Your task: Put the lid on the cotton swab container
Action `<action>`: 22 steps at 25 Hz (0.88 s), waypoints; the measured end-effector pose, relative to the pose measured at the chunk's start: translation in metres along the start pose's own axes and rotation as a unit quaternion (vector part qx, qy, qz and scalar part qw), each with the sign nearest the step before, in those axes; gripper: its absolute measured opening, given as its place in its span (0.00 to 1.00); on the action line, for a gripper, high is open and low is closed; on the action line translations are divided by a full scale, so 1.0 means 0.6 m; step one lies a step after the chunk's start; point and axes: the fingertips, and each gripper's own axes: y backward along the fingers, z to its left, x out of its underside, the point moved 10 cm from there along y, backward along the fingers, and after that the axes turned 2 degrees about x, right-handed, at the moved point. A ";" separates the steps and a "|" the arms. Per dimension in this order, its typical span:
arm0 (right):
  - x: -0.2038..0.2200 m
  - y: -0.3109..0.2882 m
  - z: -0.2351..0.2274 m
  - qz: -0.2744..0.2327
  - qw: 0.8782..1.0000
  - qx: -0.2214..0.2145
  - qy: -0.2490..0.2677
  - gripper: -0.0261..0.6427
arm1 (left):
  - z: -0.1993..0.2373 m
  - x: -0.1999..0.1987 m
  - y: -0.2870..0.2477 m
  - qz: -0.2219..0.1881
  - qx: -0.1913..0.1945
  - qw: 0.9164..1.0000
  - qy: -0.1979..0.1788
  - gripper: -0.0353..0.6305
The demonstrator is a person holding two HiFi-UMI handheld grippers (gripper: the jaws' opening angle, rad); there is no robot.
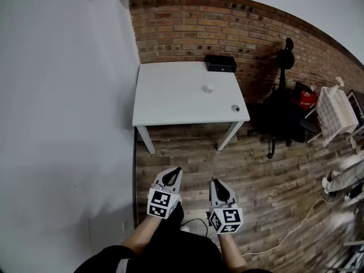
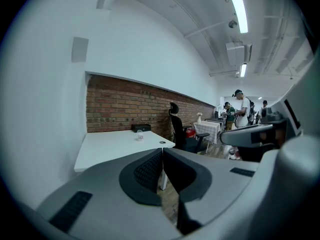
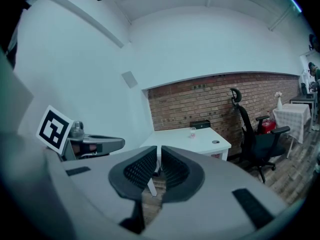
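Head view: left gripper [image 1: 177,170] and right gripper [image 1: 214,182] side by side at the near edge, well short of the white table [image 1: 165,104]; on it the cotton swab container [image 1: 209,88] stands right of centre, its lid [image 1: 235,108] apart at the near right corner; black box [image 1: 220,63] at the far edge. Left gripper view: jaws pressed together, nothing between them; table ahead. Right gripper view: jaws likewise closed and empty; office chair [image 3: 248,134] right of the table.

Smooth matt table [image 1: 170,95], rough brick wall [image 1: 187,27]
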 end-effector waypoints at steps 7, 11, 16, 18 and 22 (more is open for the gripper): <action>-0.025 -0.074 -0.017 0.001 1.000 0.010 -0.007 0.07 | 0.051 -0.022 -0.067 0.007 0.015 1.000 -0.001 0.08; -0.036 -0.115 -0.020 0.002 1.000 0.015 -0.008 0.07 | 0.083 -0.034 -0.097 0.007 0.023 1.000 -0.003 0.08; -0.047 -0.167 -0.015 0.006 1.000 0.017 -0.013 0.07 | 0.127 -0.047 -0.128 0.008 0.029 1.000 -0.002 0.08; -0.056 -0.186 -0.009 0.004 1.000 0.017 -0.013 0.07 | 0.146 -0.056 -0.137 0.007 0.033 0.999 -0.001 0.08; -0.065 -0.224 0.000 0.005 1.000 0.023 -0.013 0.07 | 0.183 -0.062 -0.159 0.008 0.039 0.999 -0.001 0.08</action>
